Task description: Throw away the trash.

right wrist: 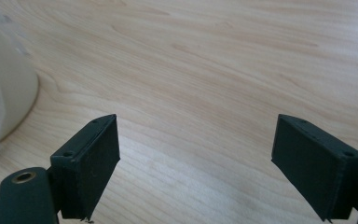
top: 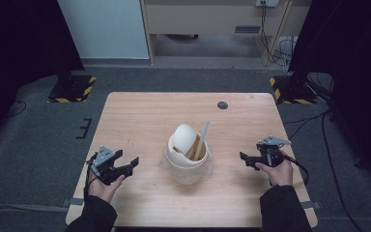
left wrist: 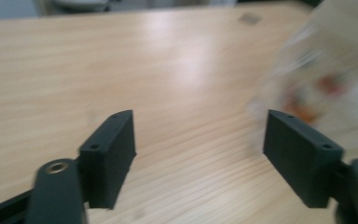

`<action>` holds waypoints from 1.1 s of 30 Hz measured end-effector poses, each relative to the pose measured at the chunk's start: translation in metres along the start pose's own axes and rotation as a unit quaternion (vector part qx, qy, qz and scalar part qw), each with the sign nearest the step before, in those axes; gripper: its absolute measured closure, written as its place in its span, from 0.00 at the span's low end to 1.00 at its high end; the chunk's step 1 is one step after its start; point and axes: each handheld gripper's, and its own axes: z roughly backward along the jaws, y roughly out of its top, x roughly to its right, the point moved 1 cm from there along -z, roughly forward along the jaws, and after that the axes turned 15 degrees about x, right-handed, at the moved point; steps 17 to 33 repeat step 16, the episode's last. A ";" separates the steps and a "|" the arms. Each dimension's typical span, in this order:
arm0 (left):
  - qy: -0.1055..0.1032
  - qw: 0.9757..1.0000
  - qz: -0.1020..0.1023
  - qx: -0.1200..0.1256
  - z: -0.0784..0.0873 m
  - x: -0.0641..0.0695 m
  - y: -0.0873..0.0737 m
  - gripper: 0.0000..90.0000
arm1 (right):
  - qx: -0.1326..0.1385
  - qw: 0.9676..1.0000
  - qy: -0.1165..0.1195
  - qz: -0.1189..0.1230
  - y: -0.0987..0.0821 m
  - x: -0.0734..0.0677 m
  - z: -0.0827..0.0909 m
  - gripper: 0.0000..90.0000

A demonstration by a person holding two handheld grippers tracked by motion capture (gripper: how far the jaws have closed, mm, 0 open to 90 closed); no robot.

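One white cup (top: 187, 155) sat at the table's centre, wrapped in one clear plastic bag (top: 188, 170), and out of it rose one white straw (top: 202, 137), leaning toward one o'clock, beside a white rounded lid piece (top: 183, 136) tipped up at the cup's eleven o'clock. Two grippers were in play. The left gripper (top: 128, 165) sat at the cup's nine o'clock, well apart from it, jaws spread wide and nothing between them; its own view showed bare wood in the gap and the bag (left wrist: 321, 79) as a blur off at two o'clock. The right gripper (top: 245, 158) waited at three o'clock, jaws equally wide, gripping nothing, with the cup's pale wall (right wrist: 4, 98) at nine o'clock in its view.

Nothing stood between either gripper and the cup. One dark round mark (top: 222, 105) lay near the table's far edge at one o'clock.

The table (top: 140, 116) was light wood, on grey carpet. Two black stands with yellow-striped bases (top: 71, 88) flanked the far corners, cables trailed at the right, and a wooden desk stood at twelve o'clock.
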 end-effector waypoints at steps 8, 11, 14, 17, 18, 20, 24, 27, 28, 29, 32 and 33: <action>0.049 0.995 -0.002 -0.087 -0.012 -0.023 -0.025 0.16 | -0.034 0.999 -0.025 0.002 -0.010 0.009 0.000 0.14; 0.056 0.992 -0.003 -0.109 -0.014 -0.028 -0.031 0.14 | -0.039 0.999 -0.033 0.003 -0.013 0.014 -0.001 0.12; 0.057 0.990 -0.006 -0.126 -0.016 -0.030 -0.035 0.13 | -0.044 0.998 -0.036 0.008 -0.015 0.015 -0.001 0.12; 0.055 0.988 -0.010 -0.141 -0.018 -0.029 -0.038 0.13 | -0.051 0.998 -0.041 0.007 -0.017 0.016 -0.002 0.12; 0.055 0.988 -0.010 -0.141 -0.018 -0.029 -0.038 0.13 | -0.051 0.998 -0.041 0.007 -0.017 0.016 -0.002 0.12; 0.055 0.988 -0.010 -0.141 -0.018 -0.029 -0.038 0.13 | -0.051 0.998 -0.041 0.007 -0.017 0.016 -0.002 0.12; 0.055 0.988 -0.010 -0.141 -0.018 -0.029 -0.038 0.13 | -0.051 0.998 -0.041 0.007 -0.017 0.016 -0.002 0.12; 0.055 0.988 -0.010 -0.141 -0.018 -0.029 -0.038 0.13 | -0.051 0.998 -0.041 0.007 -0.017 0.016 -0.002 0.12; 0.055 0.988 -0.010 -0.141 -0.018 -0.029 -0.038 0.13 | -0.051 0.998 -0.041 0.007 -0.017 0.016 -0.002 0.12; 0.055 0.988 -0.010 -0.141 -0.018 -0.029 -0.038 0.13 | -0.051 0.998 -0.041 0.007 -0.017 0.016 -0.002 0.12; 0.055 0.988 -0.010 -0.141 -0.018 -0.029 -0.038 0.13 | -0.051 0.998 -0.041 0.007 -0.017 0.016 -0.002 0.12; 0.055 0.988 -0.010 -0.141 -0.018 -0.029 -0.038 0.13 | -0.051 0.998 -0.041 0.007 -0.017 0.016 -0.002 0.12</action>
